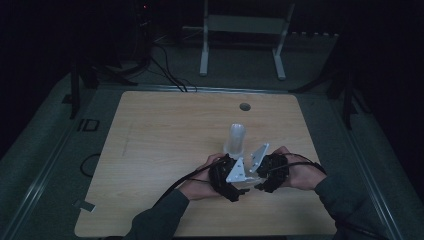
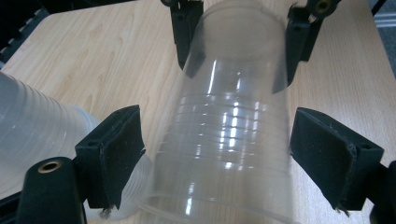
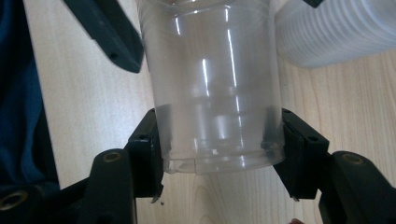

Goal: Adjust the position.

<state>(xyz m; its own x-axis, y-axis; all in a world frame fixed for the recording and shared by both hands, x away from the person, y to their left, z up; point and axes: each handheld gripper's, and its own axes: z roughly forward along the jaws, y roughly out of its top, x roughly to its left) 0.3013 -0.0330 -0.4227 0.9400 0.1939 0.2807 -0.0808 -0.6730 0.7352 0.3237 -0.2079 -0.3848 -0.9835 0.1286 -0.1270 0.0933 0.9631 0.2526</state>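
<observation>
A clear plastic cup [image 3: 212, 84] is seen lying roughly level betw. two hand-held grippers just above the table [image 1: 150, 140], w/ a stack of cups [image 1: 236, 138] standing upright just beyond them. The right gripper [image 3: 219, 149] is clamped on the cup's base end: both its pads are pressed against the wall just above the bottom rim, one each side. The left gripper [image 2: 215, 154] is spread wide around the cup's mouth end; gaps are visible betw. its pads and the wall, so nothing is gripped there. Seen from the left gripper's camera, the right gripper's black jaws are found at the far, narrow end of the cup, and the stack sits outside the left-hand pad.

The cup is judged very light, thin-walled & springy, approx. as crushable as any throwaway tumbler; its smooth sides are likely slippery against hard squeezing. The base end is reckoned the stiffest spot, since the floor braces the wall there, and the ribbed band nearer the mouth offers some purchase. A mid-wall pinch would prob. buckle it. Light pressure, applied square across the base, is thought safest.
</observation>
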